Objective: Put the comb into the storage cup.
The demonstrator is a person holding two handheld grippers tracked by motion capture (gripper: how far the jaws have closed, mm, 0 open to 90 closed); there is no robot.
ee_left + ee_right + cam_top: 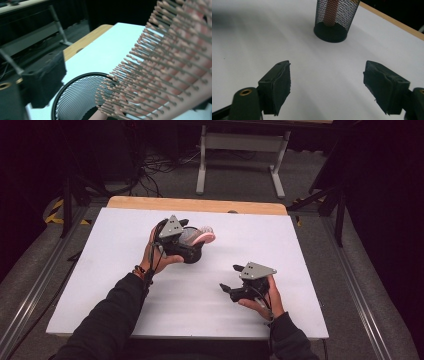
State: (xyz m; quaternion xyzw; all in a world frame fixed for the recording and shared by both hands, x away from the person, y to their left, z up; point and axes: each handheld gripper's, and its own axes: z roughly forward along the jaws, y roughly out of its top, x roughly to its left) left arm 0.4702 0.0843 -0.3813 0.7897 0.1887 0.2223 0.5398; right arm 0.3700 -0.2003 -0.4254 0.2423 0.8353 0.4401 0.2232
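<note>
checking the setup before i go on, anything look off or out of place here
Nothing spilled or damaged. The pink hairbrush stands handle-down in the black mesh cup, which is upright on the white table. The brush head sticks out above the rim.

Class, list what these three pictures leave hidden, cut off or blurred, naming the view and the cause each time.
- Left gripper, high view: its fingers are hidden behind its own body and the brush.
- Brush, left gripper view: head cut off by the top and right edges; near bristles blurred.
- Cup, right gripper view: rim cut off by the top edge; mesh veils the handle inside.
</note>
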